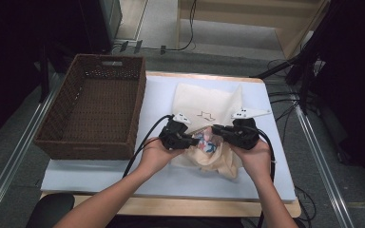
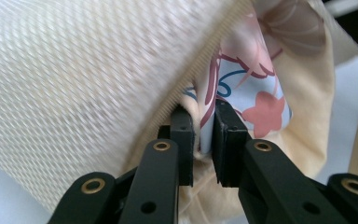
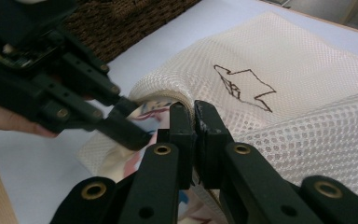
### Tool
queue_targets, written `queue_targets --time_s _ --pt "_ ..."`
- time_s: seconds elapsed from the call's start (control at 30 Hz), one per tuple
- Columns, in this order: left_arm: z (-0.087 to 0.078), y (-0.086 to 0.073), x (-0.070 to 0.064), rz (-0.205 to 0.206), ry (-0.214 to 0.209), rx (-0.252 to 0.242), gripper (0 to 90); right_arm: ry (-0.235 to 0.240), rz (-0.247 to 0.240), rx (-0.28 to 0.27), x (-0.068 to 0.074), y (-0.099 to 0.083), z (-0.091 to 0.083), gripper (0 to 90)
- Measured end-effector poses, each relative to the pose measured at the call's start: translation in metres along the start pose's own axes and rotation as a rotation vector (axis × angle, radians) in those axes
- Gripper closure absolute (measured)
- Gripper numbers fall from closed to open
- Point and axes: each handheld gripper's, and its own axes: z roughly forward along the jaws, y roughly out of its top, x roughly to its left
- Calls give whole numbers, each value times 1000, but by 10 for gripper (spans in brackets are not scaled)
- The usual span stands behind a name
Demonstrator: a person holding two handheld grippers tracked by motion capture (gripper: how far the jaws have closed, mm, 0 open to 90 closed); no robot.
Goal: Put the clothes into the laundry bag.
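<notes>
Basket (image 1: 92, 111) at the table's (image 1: 161, 178) left, then left gripper (image 2: 204, 135) pinching the printed cloth (image 2: 261, 109) at the mouth of the mesh bag (image 1: 204, 111) lying mid-table, right gripper (image 3: 194, 126) opposite, pressed together on the bag's rim.

One wicker basket (image 1: 92, 107), one mesh bag (image 1: 204, 107), one patterned cloth (image 1: 208, 142), two grippers.

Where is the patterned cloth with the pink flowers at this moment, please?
In the high view the patterned cloth sits at the mouth of the mesh bag, between the left claw and right claw, right of the wicker basket.
</notes>
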Motion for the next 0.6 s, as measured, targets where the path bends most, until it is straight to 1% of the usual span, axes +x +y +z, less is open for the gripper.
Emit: queue_targets --time_s 0.03,0.1,0.2,0.27,0.33,0.4,0.43,0.47,0.53,0.57,0.6 --pt "-1 3 -1 -1 -1 -8 810 0 -1 -1 0 0 -1 884" --pt "0 6 -2 15 7 -13 811 2 -2 -2 0 0 -1 884" --pt "4 8 -2 13 9 -14 812 4 2 0 1 0 0 884" --pt "10 12 -1 15 29 -16 814 7 -2 4 2 0 1 884" --pt "12 15 1 27 47 -16 814 9 -5 3 2 0 1 884" --pt "14 16 1 31 50 -21 813 12 -2 5 3 0 2 884" --pt "15 17 2 23 39 -28 812 13 -3 5 2 0 3 884" --pt "16 17 3 26 36 -26 811 15 5 5 2 -1 4 884" --pt "17 16 4 32 43 -25 809 16 9 10 1 -1 5 884" --pt "19 15 6 39 49 -23 809 16 9 10 1 -1 5 884" --pt "23 14 9 37 51 -28 803 18 12 17 0 -2 7 884"
